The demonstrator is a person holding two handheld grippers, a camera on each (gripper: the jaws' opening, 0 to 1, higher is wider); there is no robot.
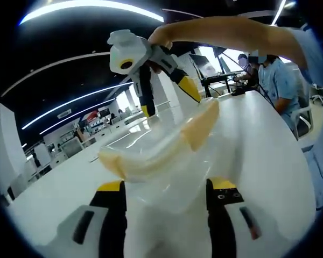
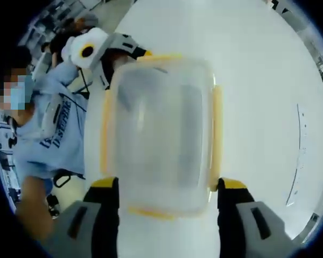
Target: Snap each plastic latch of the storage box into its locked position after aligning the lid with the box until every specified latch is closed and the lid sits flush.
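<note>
Right gripper view looks down on the storage box point(image 2: 161, 134), a clear tub with its lid point(image 2: 159, 115) laid over it and yellow latches along the edges; the left latch point(image 2: 104, 126) and right latch point(image 2: 217, 129) run down the long sides, with more yellow at the near and far ends. The box sits on the white counter point(image 2: 269, 80), and the lid looks roughly squared to the rim, which I'd take as the aligning done or nearly so. The right gripper point(image 2: 164, 201) stands with its jaws spread wide to either side of the near end, not visibly pinching anything, as if bracing the box or lining up on the near latch. The left gripper point(image 2: 116, 51) reaches in from the far left corner; whether its tips touch the box I cannot tell there.

In the left gripper view the box point(image 1: 167, 156) fills the space between that gripper's own spread jaws point(image 1: 164, 196), which straddle it without clearly clamping. A bare forearm point(image 1: 226, 32) stretches across the top, holding the right gripper point(image 1: 191, 88) tilted down to the box's far end. Whether any latch is snapped home I cannot say.
</note>
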